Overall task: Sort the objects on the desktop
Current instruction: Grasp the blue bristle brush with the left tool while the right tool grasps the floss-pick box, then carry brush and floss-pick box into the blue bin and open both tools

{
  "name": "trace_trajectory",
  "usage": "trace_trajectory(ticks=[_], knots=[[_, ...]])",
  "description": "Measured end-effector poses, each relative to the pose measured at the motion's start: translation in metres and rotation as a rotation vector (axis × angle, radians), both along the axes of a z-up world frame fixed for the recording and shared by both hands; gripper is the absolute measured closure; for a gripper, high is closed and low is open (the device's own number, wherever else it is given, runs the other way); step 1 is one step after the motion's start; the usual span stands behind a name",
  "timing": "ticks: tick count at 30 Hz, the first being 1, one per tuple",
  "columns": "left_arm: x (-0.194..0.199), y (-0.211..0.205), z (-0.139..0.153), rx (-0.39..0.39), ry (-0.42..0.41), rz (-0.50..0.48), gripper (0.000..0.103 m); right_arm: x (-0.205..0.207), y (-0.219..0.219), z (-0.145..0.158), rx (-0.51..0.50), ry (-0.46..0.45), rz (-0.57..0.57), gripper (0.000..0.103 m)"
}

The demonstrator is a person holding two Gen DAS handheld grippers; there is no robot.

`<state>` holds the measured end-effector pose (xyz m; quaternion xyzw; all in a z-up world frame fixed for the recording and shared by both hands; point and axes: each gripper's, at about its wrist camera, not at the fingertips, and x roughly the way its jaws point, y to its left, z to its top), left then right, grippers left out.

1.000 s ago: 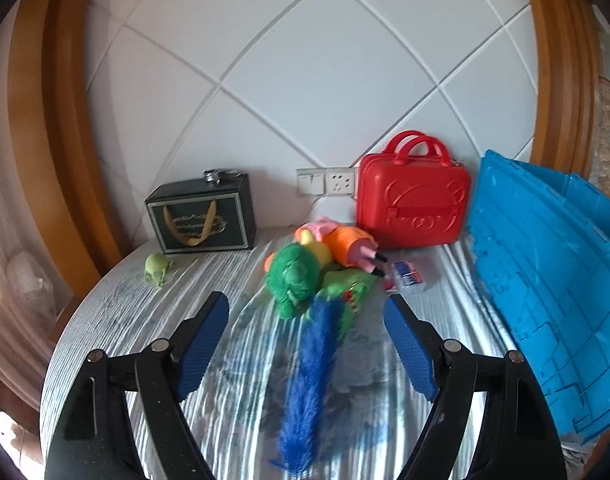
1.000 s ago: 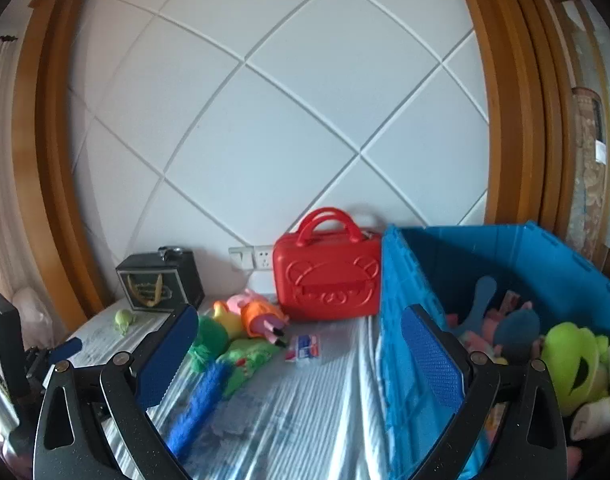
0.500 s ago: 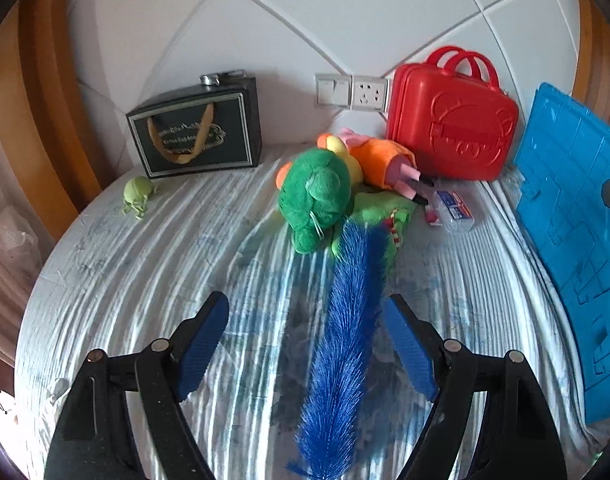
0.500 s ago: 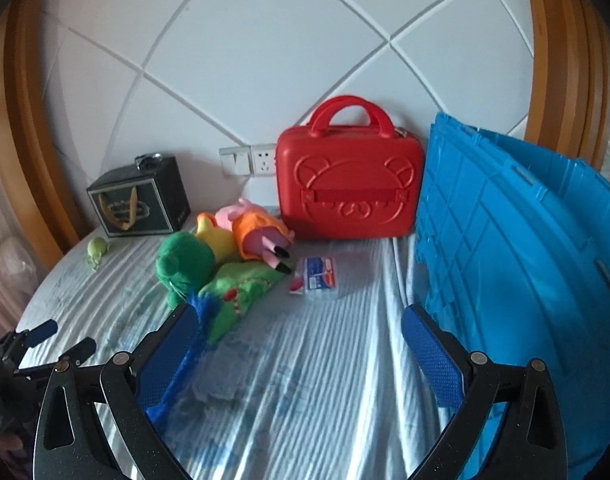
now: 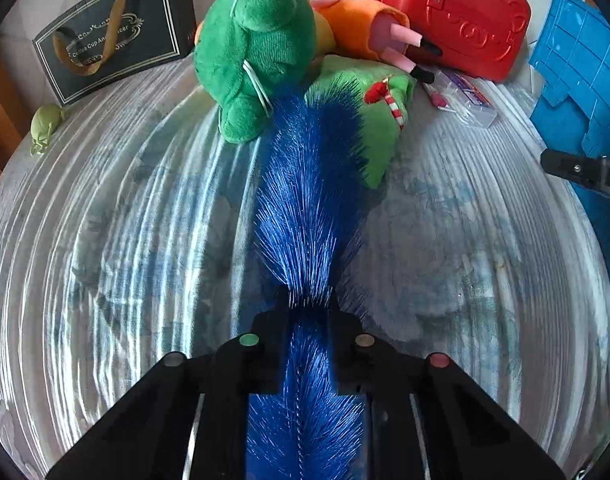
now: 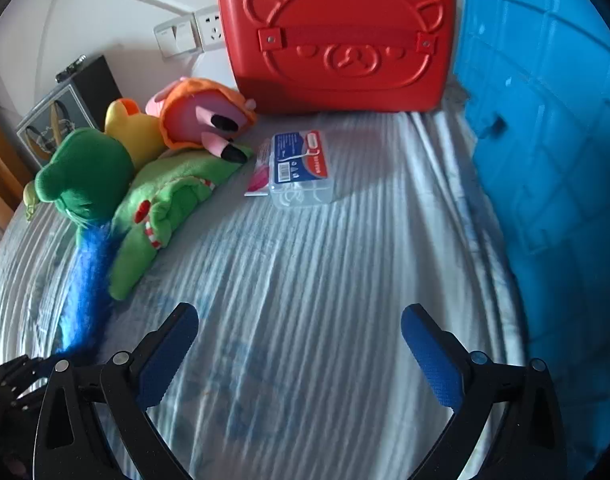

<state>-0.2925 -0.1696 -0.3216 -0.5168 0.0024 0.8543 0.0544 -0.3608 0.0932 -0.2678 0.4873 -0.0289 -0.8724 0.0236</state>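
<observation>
My left gripper (image 5: 307,308) is shut on a long blue bristly brush (image 5: 305,200) that lies on the cloth-covered table; it also shows in the right wrist view (image 6: 85,280). The brush tip rests against a green plush (image 5: 257,56) and a light green plush (image 5: 373,128). An orange and pink plush (image 5: 369,32) lies behind them. My right gripper (image 6: 297,336) is open and empty above the cloth, in front of a clear plastic box (image 6: 301,168).
A blue crate (image 6: 545,140) stands at the right. A red bear case (image 6: 337,36) and a black gift box (image 5: 113,40) stand against the wall. A small green figure (image 5: 45,124) lies at the far left.
My left gripper has moved down and forward and closed on the blue brush. My right gripper has tilted down toward the table and moved nearer the plastic box.
</observation>
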Motion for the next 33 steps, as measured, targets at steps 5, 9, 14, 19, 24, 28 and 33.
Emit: trace_trajectory(ticks=[5, 9, 14, 19, 24, 28, 33], knots=[[-0.008, -0.026, 0.033, -0.075, 0.147, 0.084, 0.090, -0.026, -0.002, -0.004, 0.000, 0.050, 0.005, 0.007], [-0.027, -0.058, 0.027, -0.122, 0.157, 0.179, 0.090, -0.057, 0.001, -0.010, 0.013, 0.081, -0.004, 0.018], [-0.048, -0.089, 0.007, -0.108, 0.115, 0.264, 0.090, -0.092, 0.008, -0.027, 0.021, 0.078, -0.013, 0.019], [-0.060, -0.102, -0.005, -0.066, 0.081, 0.288, 0.090, -0.113, 0.005, -0.041, 0.048, 0.074, -0.008, 0.019], [-0.062, -0.099, -0.005, -0.077, 0.098, 0.292, 0.090, -0.117, 0.003, -0.045, 0.071, 0.066, -0.007, 0.044], [-0.052, -0.096, 0.008, -0.061, 0.112, 0.298, 0.090, -0.097, 0.004, -0.032, 0.062, 0.083, -0.005, 0.044], [-0.025, -0.084, 0.036, -0.071, 0.156, 0.270, 0.090, -0.052, 0.000, -0.001, 0.029, 0.122, -0.004, 0.044]])
